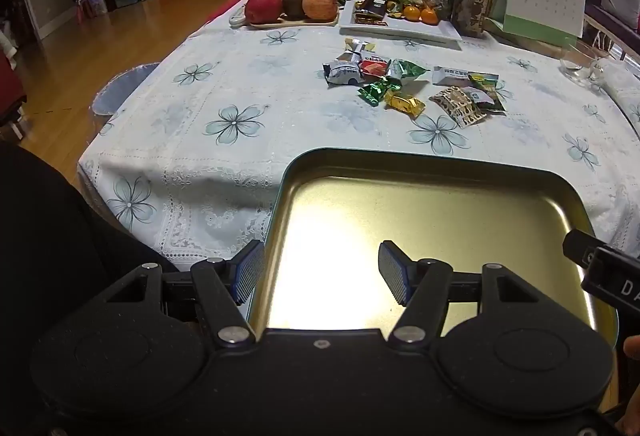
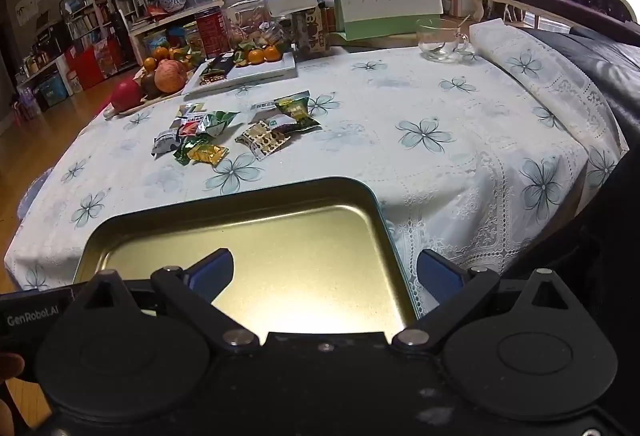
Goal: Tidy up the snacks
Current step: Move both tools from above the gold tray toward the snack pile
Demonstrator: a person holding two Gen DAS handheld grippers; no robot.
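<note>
Left claw (image 1: 322, 272) and right claw (image 2: 324, 276) spread wide, empty; we hover both over bare tin tray (image 1: 440, 164), staged near desk (image 1: 240, 156) edge. Wrapped snacks (image 1: 412, 84) clustered beyond, awaiting pickup.

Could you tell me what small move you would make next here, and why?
Probably reach the right gripper, jaws open and empty, forward to the nearest wrapped snack, the gold packet. The tin tray is still bare, and all the snacks lie loose on the tablecloth beyond it.
</note>
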